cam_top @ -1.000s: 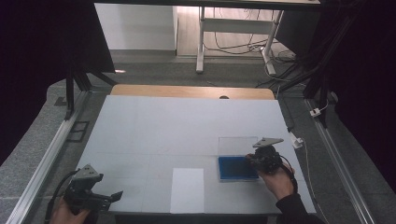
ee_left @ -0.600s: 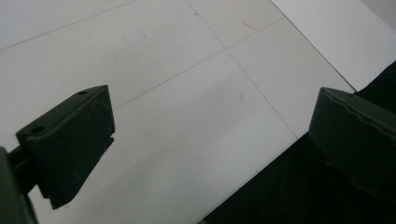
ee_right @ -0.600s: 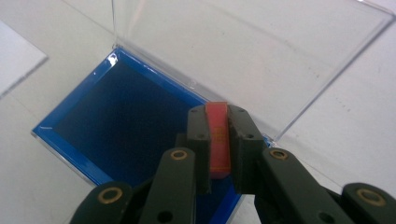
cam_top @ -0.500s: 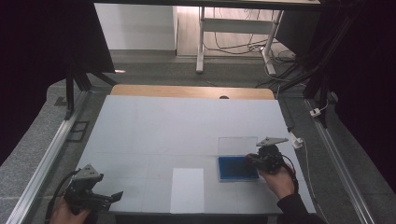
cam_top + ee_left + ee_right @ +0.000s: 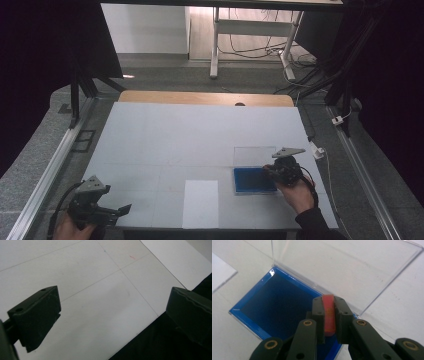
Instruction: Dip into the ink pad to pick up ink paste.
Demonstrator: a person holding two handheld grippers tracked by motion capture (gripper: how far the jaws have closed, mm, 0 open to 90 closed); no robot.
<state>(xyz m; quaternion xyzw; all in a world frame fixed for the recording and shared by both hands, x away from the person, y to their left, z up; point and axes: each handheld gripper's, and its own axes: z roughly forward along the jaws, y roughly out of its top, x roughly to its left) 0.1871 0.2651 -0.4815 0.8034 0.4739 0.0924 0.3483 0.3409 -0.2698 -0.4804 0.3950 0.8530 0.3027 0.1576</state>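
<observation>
Table (image 5: 165, 135) surface carries our open box (image 5: 254, 180), its blue base flat and its clear lid (image 5: 352, 267) propped up behind, with a white sheet (image 5: 201, 202) nearby. Our right tongs (image 5: 329, 315) clamp a small red chip (image 5: 329, 313) on edge above the blue tray; we judge it light, stiff, best pinched by its flat faces. Our left tongs (image 5: 112, 315) gape, holding nothing.
</observation>
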